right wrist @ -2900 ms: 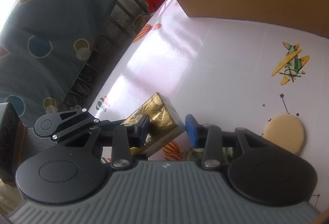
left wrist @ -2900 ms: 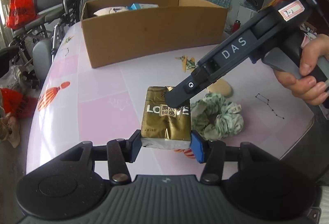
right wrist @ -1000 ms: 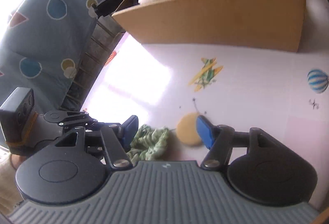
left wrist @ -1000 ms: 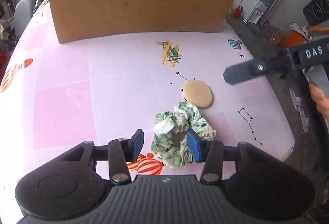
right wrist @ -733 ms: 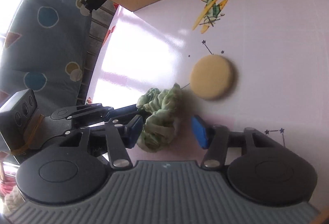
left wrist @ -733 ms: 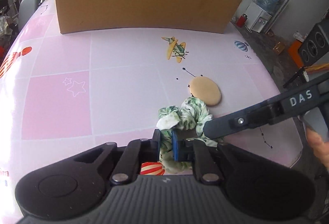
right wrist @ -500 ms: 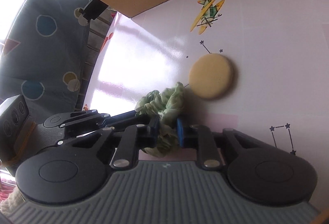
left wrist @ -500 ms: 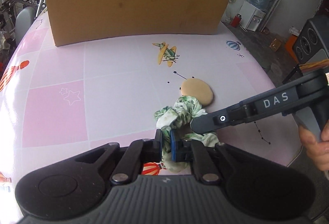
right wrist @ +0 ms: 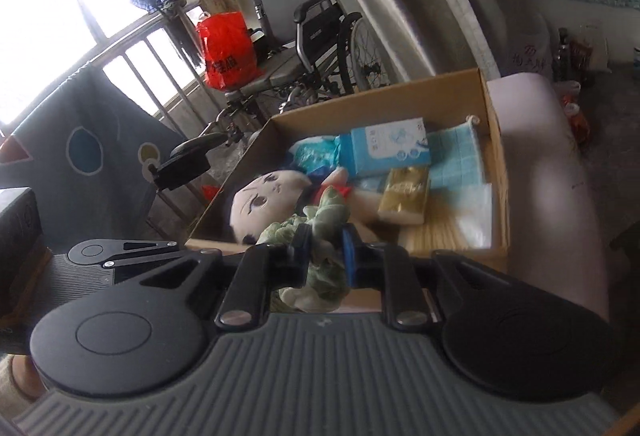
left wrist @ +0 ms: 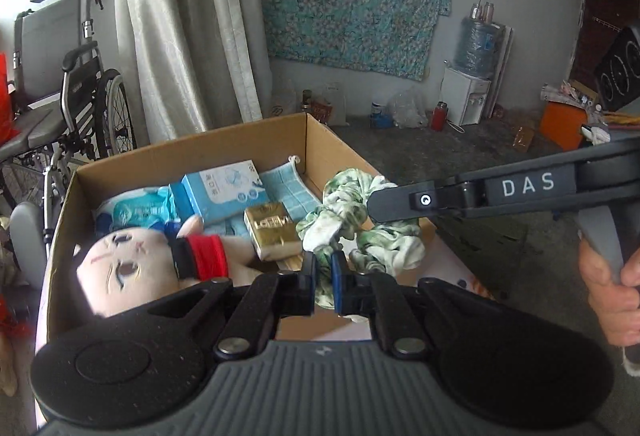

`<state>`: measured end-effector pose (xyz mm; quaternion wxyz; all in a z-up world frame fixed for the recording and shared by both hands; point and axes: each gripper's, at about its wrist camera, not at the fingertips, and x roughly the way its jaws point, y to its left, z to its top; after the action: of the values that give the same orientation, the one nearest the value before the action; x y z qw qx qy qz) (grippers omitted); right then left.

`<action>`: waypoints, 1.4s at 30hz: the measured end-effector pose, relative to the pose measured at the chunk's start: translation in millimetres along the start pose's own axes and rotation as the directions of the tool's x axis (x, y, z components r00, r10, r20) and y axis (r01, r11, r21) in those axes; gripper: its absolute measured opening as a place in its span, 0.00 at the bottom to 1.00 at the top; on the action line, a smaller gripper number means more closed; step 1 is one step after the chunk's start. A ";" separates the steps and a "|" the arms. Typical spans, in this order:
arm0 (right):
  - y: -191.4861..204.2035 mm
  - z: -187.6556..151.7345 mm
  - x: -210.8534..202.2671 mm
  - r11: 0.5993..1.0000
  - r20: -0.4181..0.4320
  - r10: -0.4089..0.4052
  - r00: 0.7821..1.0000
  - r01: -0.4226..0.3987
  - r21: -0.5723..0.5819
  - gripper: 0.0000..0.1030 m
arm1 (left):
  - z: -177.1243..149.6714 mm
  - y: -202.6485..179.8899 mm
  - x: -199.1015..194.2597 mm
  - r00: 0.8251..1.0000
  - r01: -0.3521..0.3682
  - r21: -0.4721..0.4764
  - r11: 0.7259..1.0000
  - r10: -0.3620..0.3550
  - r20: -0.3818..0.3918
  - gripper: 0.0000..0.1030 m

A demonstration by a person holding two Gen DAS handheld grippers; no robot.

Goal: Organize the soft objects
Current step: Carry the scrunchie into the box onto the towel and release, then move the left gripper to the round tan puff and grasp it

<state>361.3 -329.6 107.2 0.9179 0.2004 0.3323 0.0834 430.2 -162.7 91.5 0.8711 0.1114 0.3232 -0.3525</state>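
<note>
Scrunchie: the green-and-white scrunchie [left wrist: 352, 220] hangs in the air between the two grippers, over the near right corner of the box [left wrist: 192, 156]; no part of it appears to touch the box or its contents, though the right wrist view is blurred.
Left gripper: the left gripper [left wrist: 323, 278] is clamped on a lower fold of the scrunchie, its blue pads almost together with only thin fabric between them.
Right gripper: the right gripper [right wrist: 327, 250] is pinched on another part of the same scrunchie, with a thicker bunch of cloth between its pads; in the left wrist view its black finger reaches in from the right, and a hand [left wrist: 612, 284] grips its handle.
Box: open cardboard, standing on the pink table [right wrist: 544, 172].
In the box: a doll [left wrist: 132, 268] lying at the left, a gold pack [left wrist: 272, 228] beside it, a blue tissue pack [left wrist: 220, 188] behind, and a light blue cloth [left wrist: 288, 184] toward the far right corner.
Background: a wheelchair [left wrist: 76, 96] beyond the box.
</note>
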 end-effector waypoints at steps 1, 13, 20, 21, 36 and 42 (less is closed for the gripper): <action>-8.9 18.3 12.7 0.999 -0.002 -0.027 1.000 0.027 -0.022 0.15 | 14.7 2.4 16.8 1.000 -0.014 -0.002 1.000 0.014 0.002 0.08; -116.3 127.4 238.7 0.924 -0.316 -0.375 0.872 0.378 -0.054 0.17 | 82.3 35.4 243.8 0.985 -0.092 -0.074 0.993 0.080 -0.151 0.09; -101.0 134.0 267.3 0.904 -0.357 -0.425 0.832 0.412 -0.115 0.28 | 93.5 35.0 250.0 0.968 -0.118 -0.024 0.993 0.110 -0.225 0.29; -95.4 137.1 259.6 0.907 -0.348 -0.417 0.840 0.407 -0.105 0.36 | 94.8 35.4 242.7 0.968 -0.136 -0.011 0.991 0.131 -0.213 0.29; -14.2 12.8 -8.1 0.992 -0.216 -0.016 0.976 -0.011 -0.123 0.57 | -57.1 13.7 -22.7 0.990 -0.022 0.103 0.994 0.036 -0.135 0.33; -3.9 -111.3 3.8 0.997 -0.383 0.012 0.923 -0.041 -0.067 0.57 | -163.4 -17.1 -22.5 0.970 0.075 0.020 0.997 -0.068 -0.235 0.36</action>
<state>292.7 -297.3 25.6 0.8409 0.1507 0.4989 0.1455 327.0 -94.0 -18.7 0.8122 0.1527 0.4222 -0.3726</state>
